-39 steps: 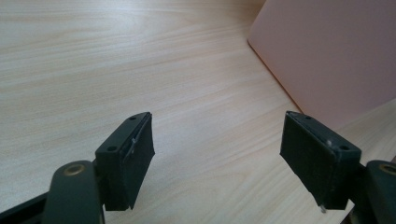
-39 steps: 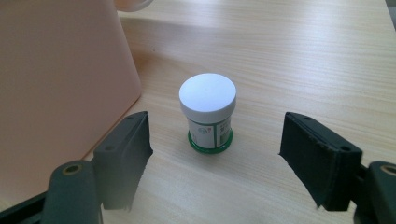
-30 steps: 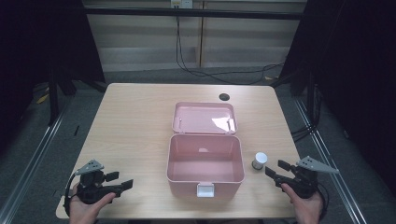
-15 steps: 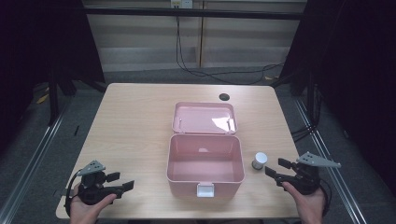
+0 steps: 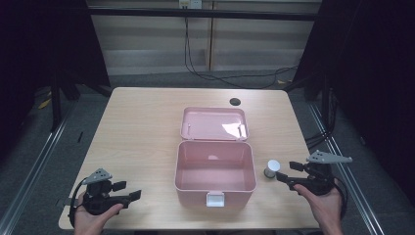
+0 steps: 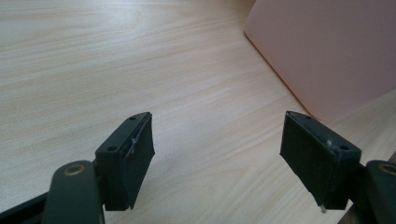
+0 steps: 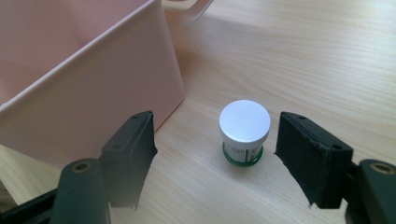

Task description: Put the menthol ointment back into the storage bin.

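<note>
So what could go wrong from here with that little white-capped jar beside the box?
The jar stands upright, loose, close to the pink box; the right gripper, jaws just opening, has nothing between its pads. An off-centre close could tip or roll it. One jaw could also catch the box wall on approach.

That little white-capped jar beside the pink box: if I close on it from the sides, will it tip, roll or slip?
The jar stands upright on the table, short and wide, so it probably won't tip easily. Its round body could roll if knocked over. The cap looks smooth, perhaps slippery, so grip lower. The right gripper, jaws just opening, stands open around it without touching.
</note>
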Available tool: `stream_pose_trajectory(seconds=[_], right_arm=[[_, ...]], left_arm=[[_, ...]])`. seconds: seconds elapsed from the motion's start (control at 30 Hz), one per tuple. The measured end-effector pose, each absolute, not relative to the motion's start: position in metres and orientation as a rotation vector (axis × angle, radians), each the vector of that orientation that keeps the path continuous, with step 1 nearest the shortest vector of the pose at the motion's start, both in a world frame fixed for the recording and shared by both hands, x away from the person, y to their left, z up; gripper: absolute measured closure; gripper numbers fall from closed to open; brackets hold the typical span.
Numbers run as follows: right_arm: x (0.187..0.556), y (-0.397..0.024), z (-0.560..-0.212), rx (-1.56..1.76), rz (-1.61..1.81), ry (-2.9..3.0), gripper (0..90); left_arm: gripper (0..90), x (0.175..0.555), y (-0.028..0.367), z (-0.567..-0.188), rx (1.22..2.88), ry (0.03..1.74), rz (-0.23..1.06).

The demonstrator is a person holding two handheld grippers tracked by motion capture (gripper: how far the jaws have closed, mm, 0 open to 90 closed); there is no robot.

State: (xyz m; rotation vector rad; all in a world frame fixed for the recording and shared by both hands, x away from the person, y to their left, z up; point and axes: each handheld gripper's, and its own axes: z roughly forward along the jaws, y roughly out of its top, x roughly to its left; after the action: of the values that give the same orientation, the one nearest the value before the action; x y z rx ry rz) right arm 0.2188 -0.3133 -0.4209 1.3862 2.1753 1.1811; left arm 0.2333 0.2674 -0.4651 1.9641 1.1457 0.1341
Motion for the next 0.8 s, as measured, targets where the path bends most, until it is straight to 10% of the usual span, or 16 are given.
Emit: stream_pose_trajectory(seconds=[0.8], right_arm=[[0.268, -0.297, -0.41, 1.384, 0.847, 2.515, 35.6]], left_arm=[[25.7, 0.233, 0.267, -0.464, 1.96, 1.142, 0.136]])
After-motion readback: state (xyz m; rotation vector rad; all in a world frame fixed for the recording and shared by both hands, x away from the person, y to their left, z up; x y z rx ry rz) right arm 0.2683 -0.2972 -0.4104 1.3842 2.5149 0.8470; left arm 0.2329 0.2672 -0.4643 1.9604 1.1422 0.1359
